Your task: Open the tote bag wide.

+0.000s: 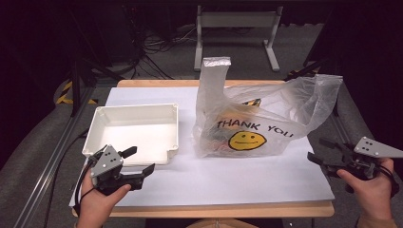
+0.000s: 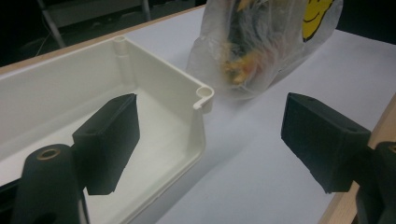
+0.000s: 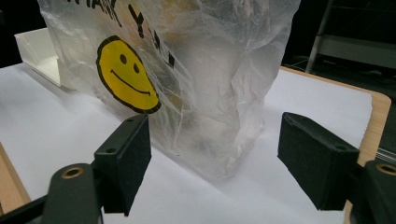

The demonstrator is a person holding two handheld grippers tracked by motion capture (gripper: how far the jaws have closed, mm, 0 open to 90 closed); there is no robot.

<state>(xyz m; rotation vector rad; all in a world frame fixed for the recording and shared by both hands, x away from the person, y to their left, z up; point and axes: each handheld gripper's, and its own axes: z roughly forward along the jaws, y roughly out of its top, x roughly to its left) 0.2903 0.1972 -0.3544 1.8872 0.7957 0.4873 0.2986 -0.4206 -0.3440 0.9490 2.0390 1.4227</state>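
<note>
A clear plastic bag [image 1: 256, 121] printed with THANK YOU and a yellow smiley face stands on the white table sheet, its handles up. Blurred orange and dark items show through the bag [image 2: 247, 51]. Left of it sits an empty white plastic bin [image 1: 135, 130]. My left gripper [image 1: 140, 160] is open at the bin's near right corner [image 2: 204, 93], nothing between its jaws. My right gripper [image 1: 319, 151] is open at the table's right edge, a little short of the bag [image 3: 196, 84], jaws empty.
The white sheet [image 1: 228, 183] covers a wooden table whose rim shows at the front and right. A grey metal stand [image 1: 235, 33] and cables lie on the floor behind. Metal rails run along both sides of the table.
</note>
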